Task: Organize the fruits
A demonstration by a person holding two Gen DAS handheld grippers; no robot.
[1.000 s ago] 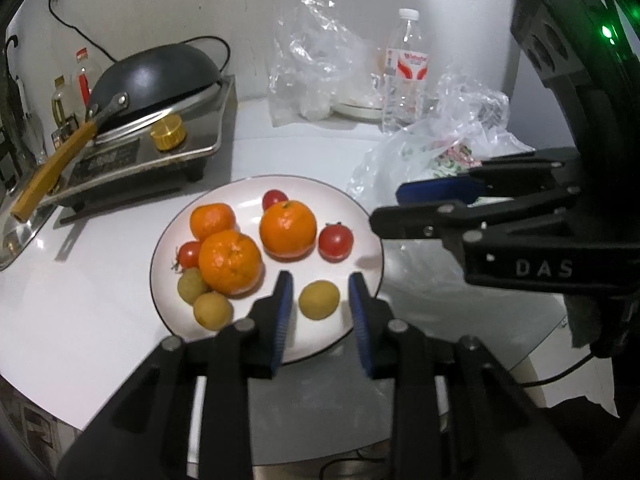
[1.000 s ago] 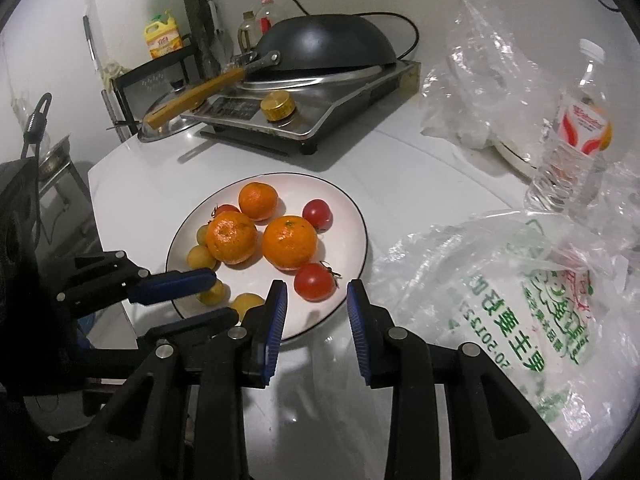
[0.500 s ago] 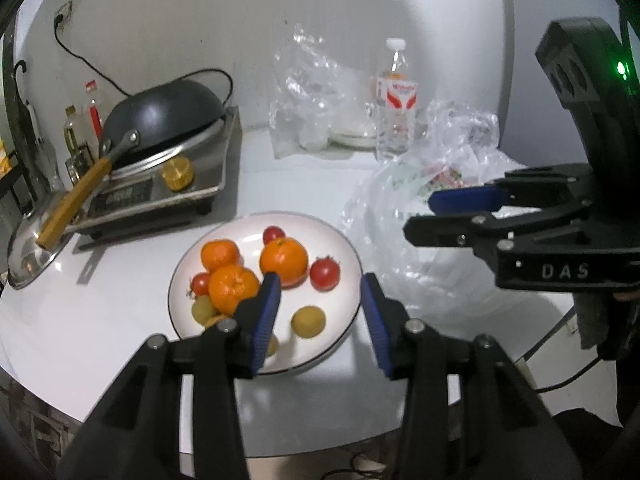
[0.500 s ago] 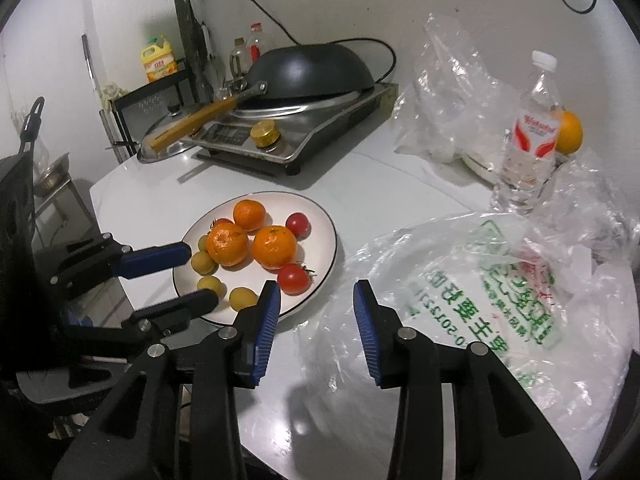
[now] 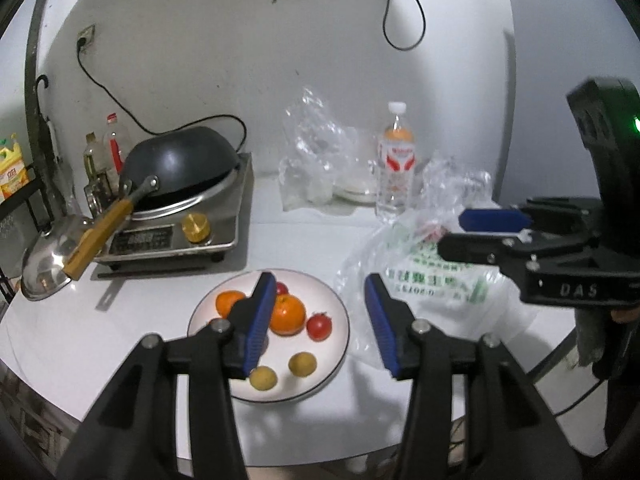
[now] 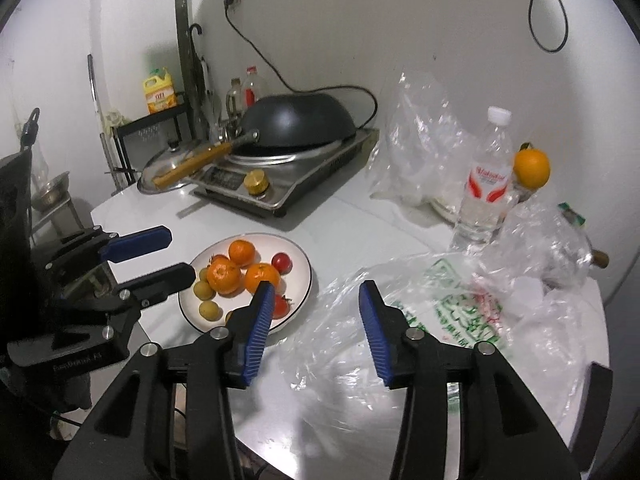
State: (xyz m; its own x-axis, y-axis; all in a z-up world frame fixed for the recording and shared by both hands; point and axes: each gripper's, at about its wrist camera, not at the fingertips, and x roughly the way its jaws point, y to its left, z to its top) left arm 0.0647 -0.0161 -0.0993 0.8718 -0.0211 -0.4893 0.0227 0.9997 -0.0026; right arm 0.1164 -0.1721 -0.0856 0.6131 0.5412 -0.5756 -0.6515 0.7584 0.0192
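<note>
The white surface [image 5: 60, 336] carries a plastic bag [image 6: 460, 312] printed in green characters too blurred to read, beside the plate [image 5: 332, 356] of fruits [image 5: 287, 314]. The water bottle [image 6: 486, 184] bears a red label, illegible. "DAS" marks the right tool [image 6: 316, 322]; it and the left tool [image 5: 320, 320] are both opening, empty.

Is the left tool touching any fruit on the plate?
Apart. The right wrist view shows the left tool beside the plate, its opening jaws empty.
</note>
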